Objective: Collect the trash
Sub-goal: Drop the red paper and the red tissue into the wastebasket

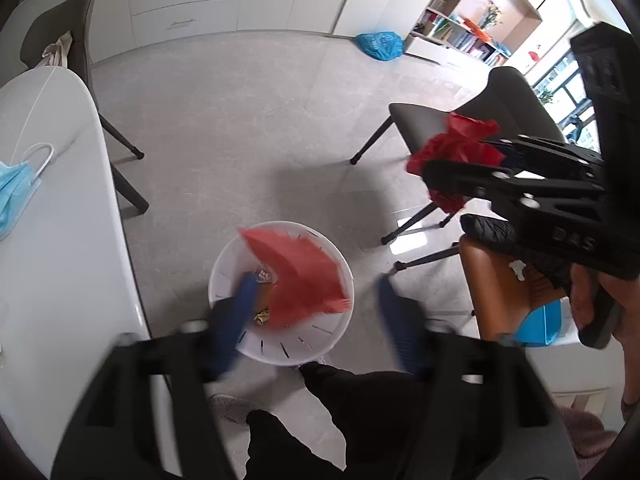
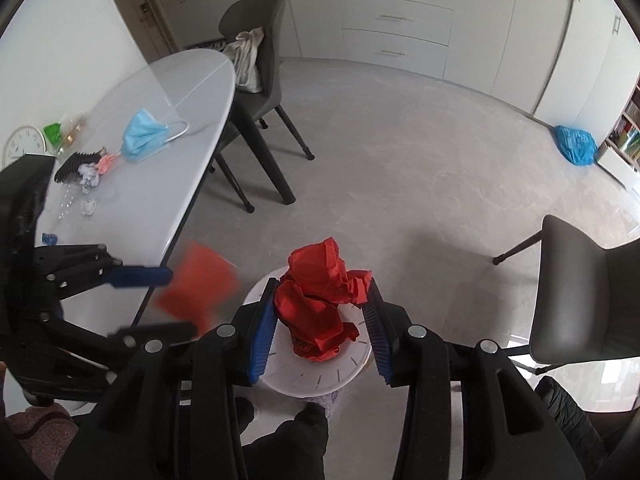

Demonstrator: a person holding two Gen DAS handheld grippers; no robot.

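Note:
My left gripper (image 1: 316, 292) hangs open over a round white bin (image 1: 280, 354) on the floor. A flat red paper sheet (image 1: 298, 280), blurred, is loose between and below its blue fingers (image 1: 240, 316), over the bin's mouth. In the right wrist view the same red sheet (image 2: 196, 288) floats beside the left gripper (image 2: 180, 302). My right gripper (image 2: 323, 280) is shut on a crumpled red paper wad (image 2: 320, 304), held above the white bin (image 2: 320, 378). The left wrist view shows the right gripper (image 1: 452, 160) with that red wad (image 1: 460, 140) to the right of the bin.
A white oval table (image 2: 168, 208) to the left carries a blue face mask (image 2: 140, 136), crumpled tissues (image 2: 90, 178) and small scraps. Grey chairs (image 2: 256, 92) (image 2: 580, 292) and an orange chair (image 1: 500, 288) stand around. A blue bag (image 2: 574, 144) lies on the floor. The person's dark legs (image 1: 352, 408) are beside the bin.

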